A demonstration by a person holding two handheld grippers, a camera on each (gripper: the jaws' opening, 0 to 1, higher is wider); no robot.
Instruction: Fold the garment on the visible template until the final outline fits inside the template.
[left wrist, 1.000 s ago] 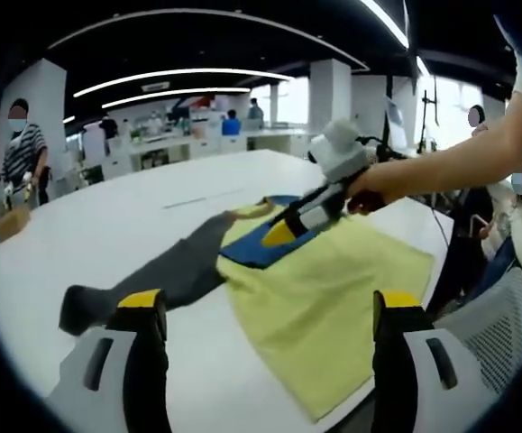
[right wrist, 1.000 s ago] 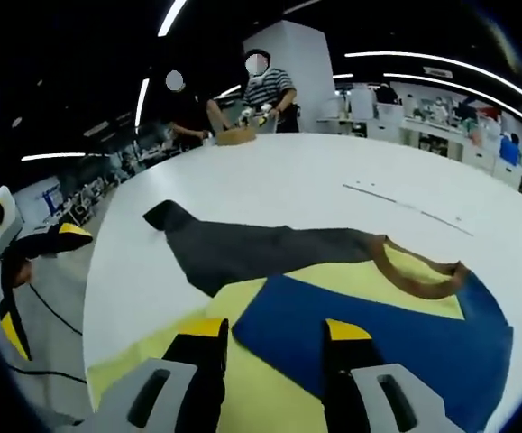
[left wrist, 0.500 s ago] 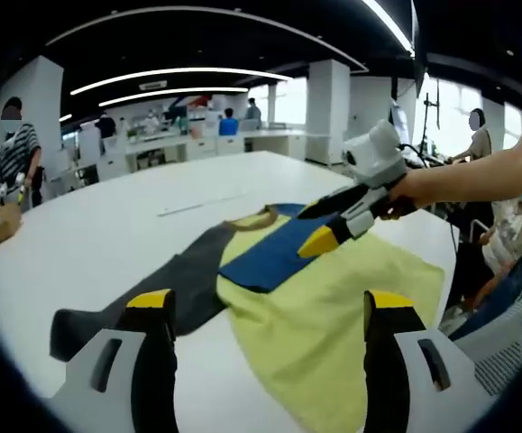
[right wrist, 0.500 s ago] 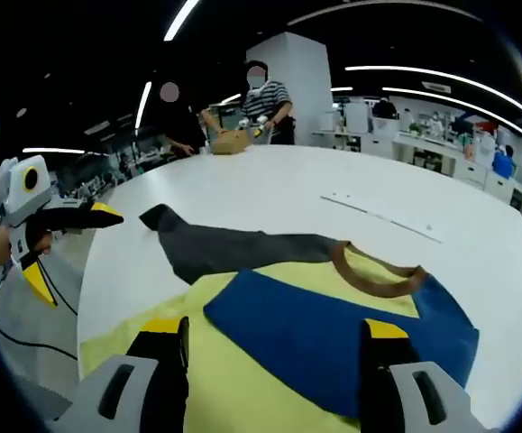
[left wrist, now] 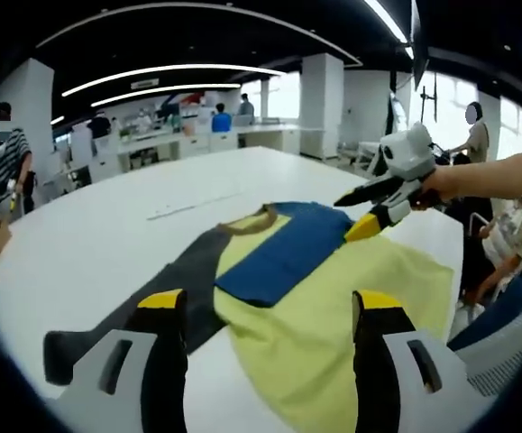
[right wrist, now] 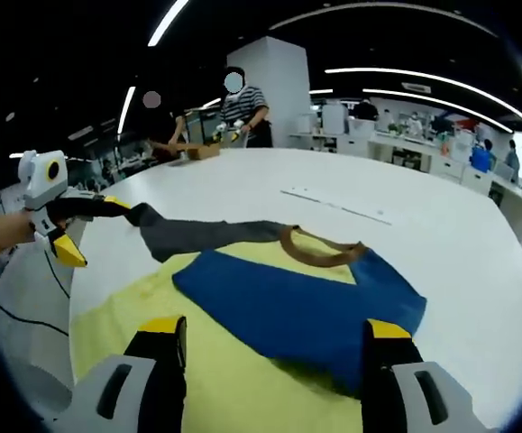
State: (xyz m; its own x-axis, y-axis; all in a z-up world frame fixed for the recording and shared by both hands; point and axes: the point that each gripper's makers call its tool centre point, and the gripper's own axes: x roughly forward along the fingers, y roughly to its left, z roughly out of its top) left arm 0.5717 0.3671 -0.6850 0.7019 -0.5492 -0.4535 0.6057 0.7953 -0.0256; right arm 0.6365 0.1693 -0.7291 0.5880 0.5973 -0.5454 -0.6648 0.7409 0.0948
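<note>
White tabletop (left wrist: 89,225) carries the garment (right wrist: 242,334) near its edge, yellow body, blue fold, grey sleeve (left wrist: 166,298). Left gripper (left wrist: 265,311) and right gripper (right wrist: 274,338), jaws wide apart and holding nothing, have both pulled back; template not discernible

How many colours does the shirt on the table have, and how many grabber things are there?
Yellow cloth body of the shirt: 1
Blue folded sleeve: 1
Grey spread sleeve: 1
Brown collar: 1
Shirt colours in total: 4
Left hand-held gripper and right hand-held gripper: 2
</note>
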